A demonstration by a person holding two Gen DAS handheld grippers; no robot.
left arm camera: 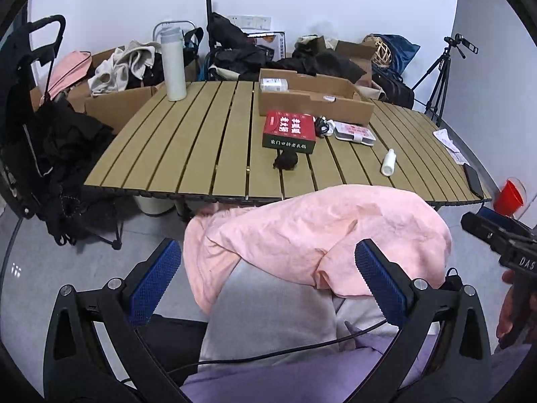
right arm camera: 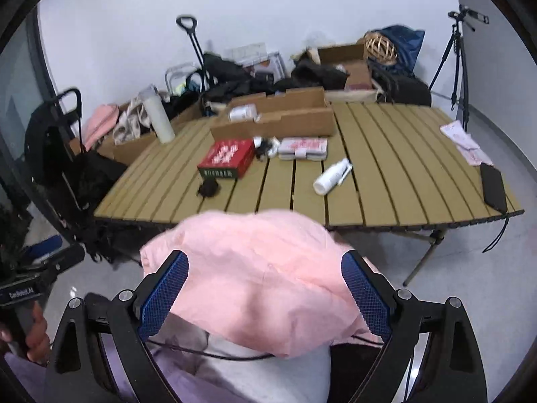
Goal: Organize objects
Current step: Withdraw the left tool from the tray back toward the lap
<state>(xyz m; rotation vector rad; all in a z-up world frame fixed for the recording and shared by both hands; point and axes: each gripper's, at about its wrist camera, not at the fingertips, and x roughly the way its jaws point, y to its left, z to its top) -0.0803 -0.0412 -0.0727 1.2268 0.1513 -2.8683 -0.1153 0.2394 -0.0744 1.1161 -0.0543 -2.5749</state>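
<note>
- Left gripper point(left arm camera: 268, 273) hangs low in front of the slatted table point(left arm camera: 201, 141), blue-padded fingers point(left arm camera: 156, 280) spread wide, nothing between them.
- Beyond those fingers a pink cloth point(left arm camera: 312, 231) lies draped over the person's knees, clear of both pads.
- Right gripper point(right arm camera: 265, 294) is just as wide open, pads point(right arm camera: 365, 297) either side of the same pink cloth point(right arm camera: 261, 278); whether they touch it, I cannot tell.
- Up on the table: a red box point(left arm camera: 289, 130) near the middle, a small black bundle point(left arm camera: 285, 161) just in front of it.
- To the right of the box, a tangle of black and white bits point(left arm camera: 323, 126), then a flat white pack point(left arm camera: 355, 133).
- A small white bottle point(left arm camera: 388, 162) lies on its side, nearer the front edge.
- Behind them all sits an open cardboard tray point(left arm camera: 312, 100), with a small white container point(left arm camera: 273, 84) inside.
- A tall white flask point(left arm camera: 173, 63) stands upright at the far left corner.
- A dark phone point(right arm camera: 492, 186) rests at the right edge, papers point(right arm camera: 465, 142) just beyond it.
- Off the table, a tripod point(left arm camera: 439, 77) stands by the wall.
</note>
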